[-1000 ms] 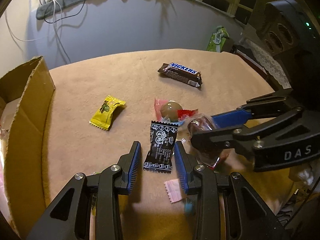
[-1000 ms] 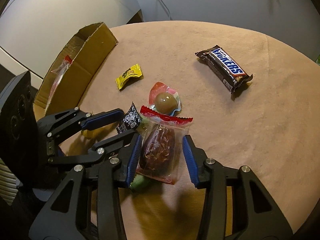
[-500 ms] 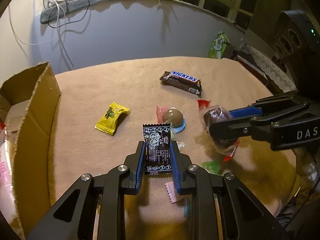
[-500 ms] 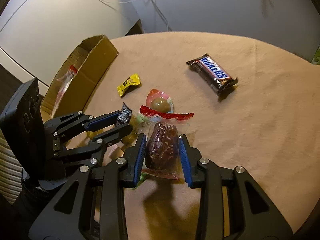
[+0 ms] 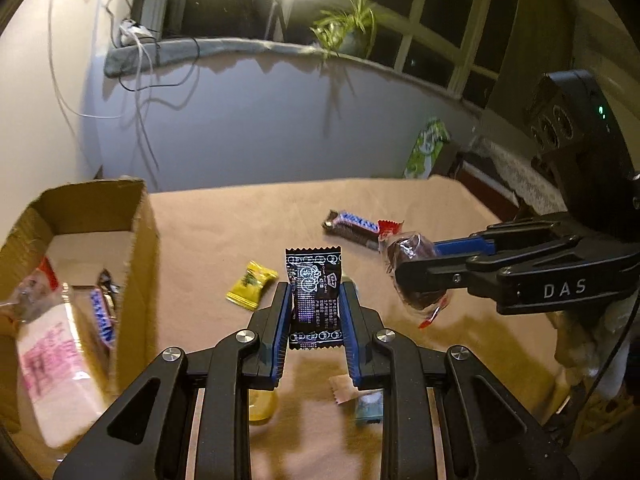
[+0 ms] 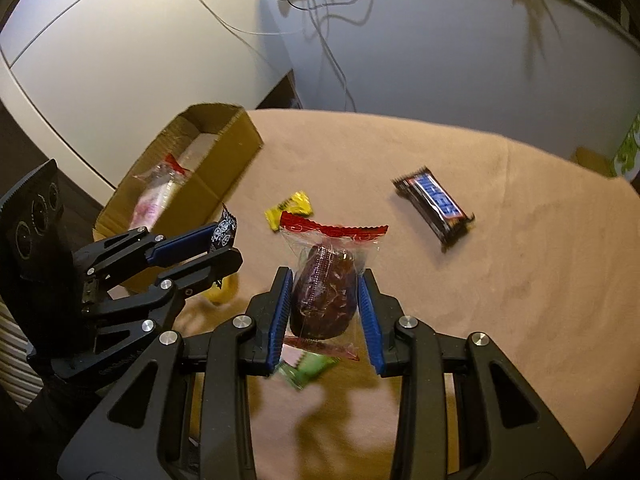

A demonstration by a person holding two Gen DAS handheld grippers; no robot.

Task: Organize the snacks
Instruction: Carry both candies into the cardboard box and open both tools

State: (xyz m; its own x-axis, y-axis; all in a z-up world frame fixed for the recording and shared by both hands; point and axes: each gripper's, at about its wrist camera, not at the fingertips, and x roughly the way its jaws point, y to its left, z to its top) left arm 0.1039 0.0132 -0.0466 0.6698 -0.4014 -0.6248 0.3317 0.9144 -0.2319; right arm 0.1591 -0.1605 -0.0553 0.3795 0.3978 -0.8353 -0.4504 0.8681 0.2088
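A: While we hold both packets off the table (image 6: 520,280), what do we have? Nearest us, the left gripper (image 5: 314,312) is clamped on the black sachet (image 5: 313,280), and the right gripper (image 6: 323,296) is squeezed around the clear packet (image 6: 326,280) with the dark brown sweet inside.

B: Beyond them, the yellow candy (image 5: 251,285) and the chocolate bar (image 6: 434,207) lie loose on the cloth. The cardboard box (image 5: 140,240) stands further off to our left, with a few snacks already in it.

A: So what might go wrong?

B: The clear wrap looks slippery, so the sweet could slide out as we swing it over. Our grippers are also close together; both heading for the box at once, they may collide or clip its wall.
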